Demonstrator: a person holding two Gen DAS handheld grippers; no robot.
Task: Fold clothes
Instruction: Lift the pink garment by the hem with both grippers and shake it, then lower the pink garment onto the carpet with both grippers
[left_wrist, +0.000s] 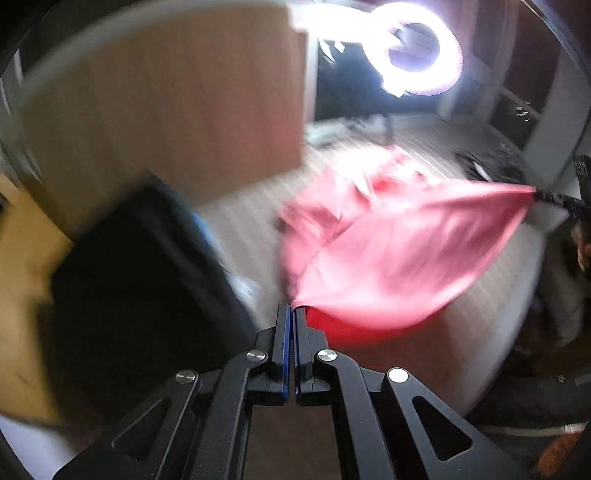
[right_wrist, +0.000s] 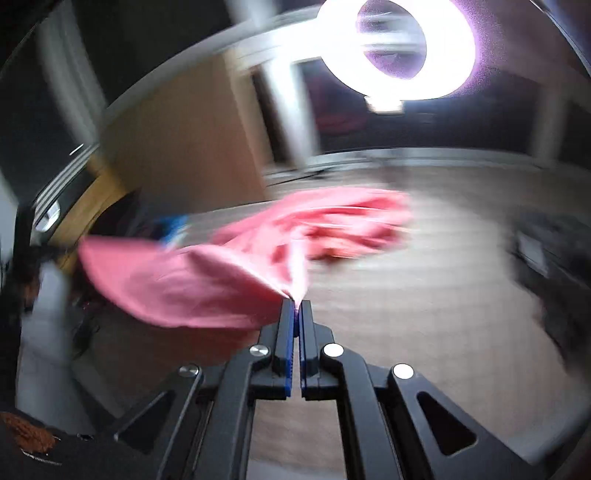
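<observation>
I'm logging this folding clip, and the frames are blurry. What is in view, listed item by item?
pink garment: one, pink, stretched between both grippers, the rest trailing on the bed
bed: one, pale striped cover, under the garment
ring light: one, white, lit, beyond the bed
dark bag: one, black, beside the bed; too blurred to tell more
left gripper: one, black with blue pads, shut on a garment corner
right gripper: one, black with blue pads, shut on another corner

A ring light glares white at the top of both views; below it, everything smears with motion blur, fisheye-bent at the edges.
</observation>
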